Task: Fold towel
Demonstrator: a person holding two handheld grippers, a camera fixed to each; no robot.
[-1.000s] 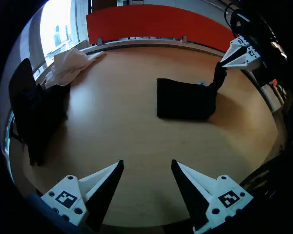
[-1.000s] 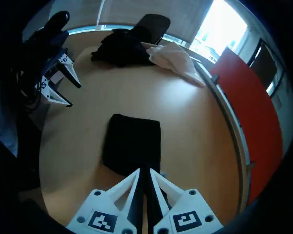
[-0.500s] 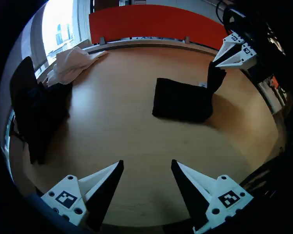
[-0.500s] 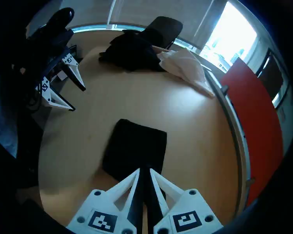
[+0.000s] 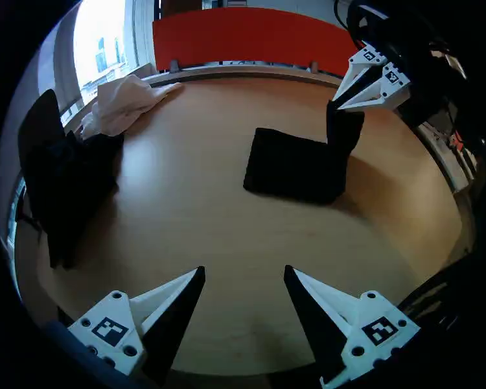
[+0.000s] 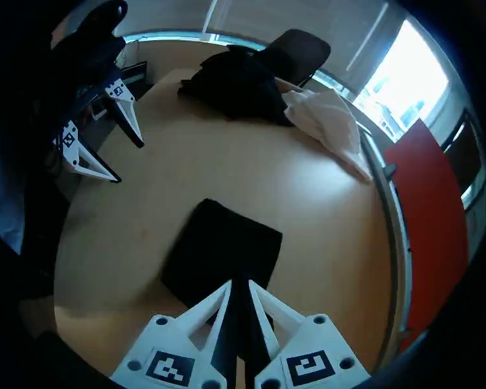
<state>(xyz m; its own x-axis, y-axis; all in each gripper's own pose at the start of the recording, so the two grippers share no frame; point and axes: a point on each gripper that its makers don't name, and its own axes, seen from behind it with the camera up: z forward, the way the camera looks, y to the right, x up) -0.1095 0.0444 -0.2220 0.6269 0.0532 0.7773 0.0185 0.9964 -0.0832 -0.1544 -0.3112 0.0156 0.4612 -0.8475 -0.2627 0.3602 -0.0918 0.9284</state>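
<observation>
Hard to make out the pinch itself: black on black where the right gripper [image 6: 241,285] clamps both fingers on a lifted corner of the black towel [image 5: 295,165]. Otherwise lying flat as a rectangle, mid-table. Over at the left gripper [image 5: 243,272]: fingers spread wide, gripping nothing, hovering above the bare wooden table [image 5: 197,220]. At the far edge, a beige cloth [image 5: 123,104] against a dark heap [image 5: 68,181] of unclear shape. Beyond, a red panel [image 5: 243,32] and a bright window [image 5: 97,39].
</observation>
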